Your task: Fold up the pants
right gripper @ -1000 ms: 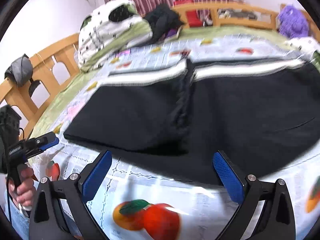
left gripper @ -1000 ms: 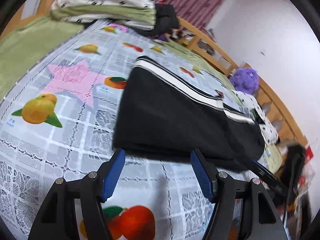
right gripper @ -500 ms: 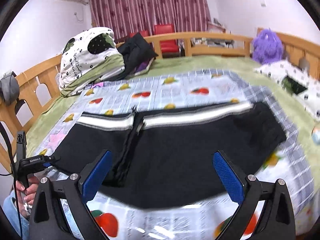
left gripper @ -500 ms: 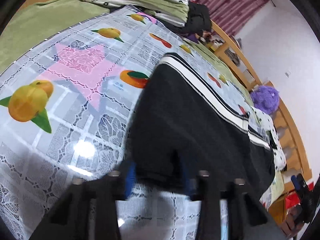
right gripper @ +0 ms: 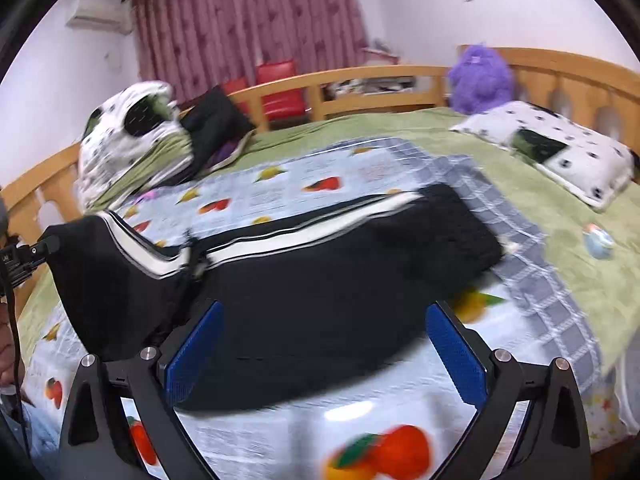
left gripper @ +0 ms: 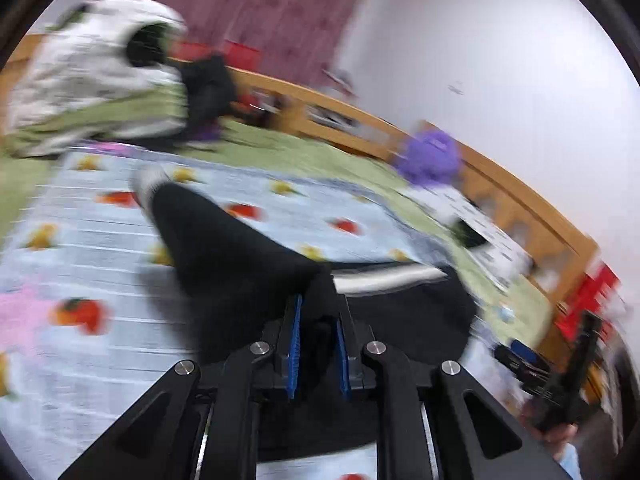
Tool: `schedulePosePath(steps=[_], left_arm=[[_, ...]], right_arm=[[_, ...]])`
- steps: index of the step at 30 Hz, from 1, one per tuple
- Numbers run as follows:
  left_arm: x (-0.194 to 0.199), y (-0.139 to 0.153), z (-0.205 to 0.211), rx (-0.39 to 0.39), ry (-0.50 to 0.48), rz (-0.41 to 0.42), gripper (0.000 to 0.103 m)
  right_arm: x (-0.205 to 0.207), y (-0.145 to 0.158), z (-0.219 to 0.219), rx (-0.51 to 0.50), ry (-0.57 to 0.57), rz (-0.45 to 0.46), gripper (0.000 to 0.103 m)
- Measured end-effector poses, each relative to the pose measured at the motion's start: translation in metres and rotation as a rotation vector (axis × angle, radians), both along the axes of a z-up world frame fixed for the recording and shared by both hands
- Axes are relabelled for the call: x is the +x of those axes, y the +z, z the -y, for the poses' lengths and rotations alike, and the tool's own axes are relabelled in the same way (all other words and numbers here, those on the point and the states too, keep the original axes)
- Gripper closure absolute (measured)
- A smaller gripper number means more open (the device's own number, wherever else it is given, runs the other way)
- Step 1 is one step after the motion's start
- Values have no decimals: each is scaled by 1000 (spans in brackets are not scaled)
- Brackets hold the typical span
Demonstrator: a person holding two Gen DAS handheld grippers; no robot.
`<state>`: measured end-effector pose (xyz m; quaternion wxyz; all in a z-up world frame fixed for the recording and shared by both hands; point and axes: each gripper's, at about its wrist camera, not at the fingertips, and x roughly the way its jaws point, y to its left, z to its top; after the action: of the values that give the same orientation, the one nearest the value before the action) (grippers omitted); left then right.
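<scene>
The black pants with a white side stripe (right gripper: pixel 320 276) lay across the fruit-printed plastic sheet (right gripper: pixel 280 436) spread over the green bed cover (right gripper: pixel 560 204). Most of the garment rested flat on the sheet, but the end on your left side stood lifted clear of it, the stripe bending upward there.

Your left gripper (left gripper: pixel 318 344) was clamped on that raised fabric: its blue pads (left gripper: pixel 294 352) sat drawn close together with a fold of black cloth between them. The left wrist view was heavily blurred, so the exact part of the garment pinched could not be confirmed; it appeared to be a leg end.

Your right gripper (right gripper: pixel 320 356) hung just above the near edge of the pants, its blue pads (right gripper: pixel 456 352) spread wide apart and holding nothing.

Beyond the pants sat a white spotted bedding bundle (right gripper: pixel 128 132), a purple plush toy (right gripper: pixel 480 76), a white spotted pillow (right gripper: pixel 560 152) and the wooden bed rail (right gripper: pixel 360 76).
</scene>
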<state>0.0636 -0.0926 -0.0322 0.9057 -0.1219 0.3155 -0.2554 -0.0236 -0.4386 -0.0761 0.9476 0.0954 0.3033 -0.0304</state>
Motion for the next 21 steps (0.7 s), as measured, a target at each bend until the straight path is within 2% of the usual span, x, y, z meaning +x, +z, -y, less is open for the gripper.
schedulePosePath(steps=[2, 4, 7, 9, 10, 12, 13, 14, 17, 21], left_arm=[[3, -15, 35, -15, -100, -38, 90], [0, -34, 64, 12, -158, -67, 90], [1, -71, 95, 81, -193, -156, 89], [2, -86, 100, 69, -212, -209, 89], [-1, -88, 96, 54, -215, -214, 88], [-6, -80, 84, 1, -239, -202, 72], [-10, -71, 75, -52, -279, -197, 59], [-12, -67, 73, -57, -276, -183, 47], [-24, -51, 49, 24, -208, -104, 45], [-26, -55, 2, 70, -108, -116, 45]], right_arm=[[-10, -6, 24, 40, -41, -15, 3], [-17, -12, 42, 75, -82, -27, 3], [-25, -18, 66, 148, -124, -26, 3], [-24, -21, 72, 186, -137, -33, 3], [-23, -22, 73, 205, -133, -40, 3], [-19, -23, 70, 229, -111, -49, 3], [-16, -23, 66, 229, -102, -51, 3], [-13, -22, 60, 225, -86, -55, 3], [-3, -20, 37, 222, -25, -61, 3], [18, -21, -7, 254, 91, -94, 13]])
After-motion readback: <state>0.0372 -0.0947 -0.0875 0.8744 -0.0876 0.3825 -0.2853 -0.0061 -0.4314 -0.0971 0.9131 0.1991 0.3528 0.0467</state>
